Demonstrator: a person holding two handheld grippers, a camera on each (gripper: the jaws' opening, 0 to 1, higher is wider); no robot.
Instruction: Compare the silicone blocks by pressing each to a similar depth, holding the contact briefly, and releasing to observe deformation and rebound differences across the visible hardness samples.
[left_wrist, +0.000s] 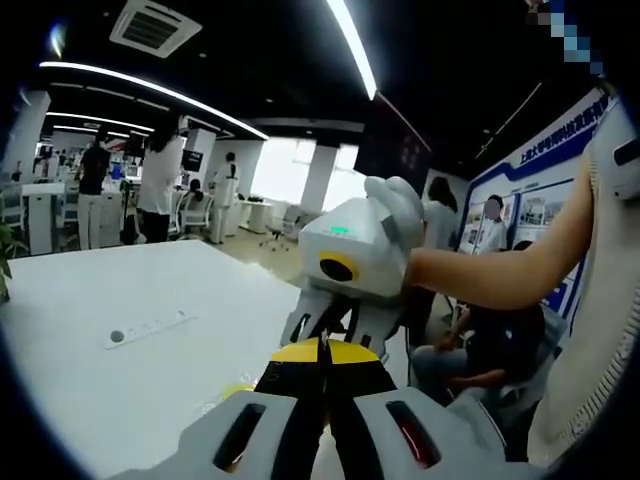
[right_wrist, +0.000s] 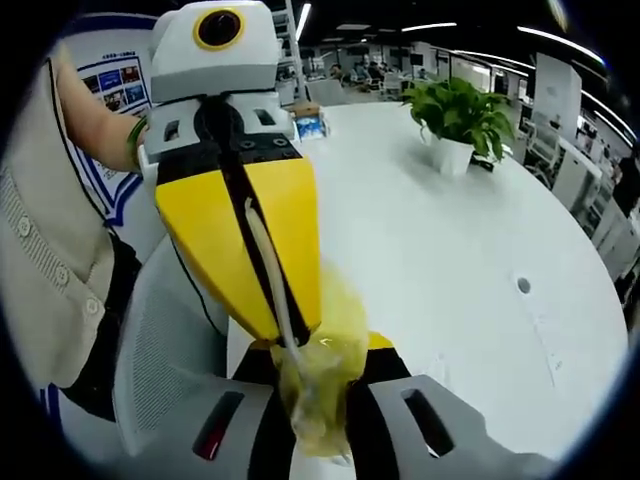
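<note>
While both grippers meet over the near edge of the white table (right_wrist: 450, 230), the step in hand looks like the press or hold on one sample, not yet the release. In the right gripper view, nearest the lens, the right gripper (right_wrist: 318, 385) has its jaws closed onto a translucent yellow silicone block (right_wrist: 322, 375), which bulges up between them. The left gripper (right_wrist: 285, 335) comes down from above with its yellow jaws together, their tips touching the top of the same block. Whether the block rests on the table or hangs in the pinch, I cannot tell.

Judgement: next move calls for easing one grip slowly, keeping the other steady, so rebound can be watched; a quick release may let the soft block slip.

In the left gripper view the left jaws stand pressed together at their yellow tips, and the block is barely a yellow sliver (left_wrist: 236, 390) low down. Beyond sits the right gripper's white body, held by a hand (left_wrist: 398, 215). Farther out the right gripper view adds a potted plant (right_wrist: 458, 120); the left view adds a flush socket strip (left_wrist: 148, 328) and people standing (left_wrist: 160, 190) across the office.
</note>
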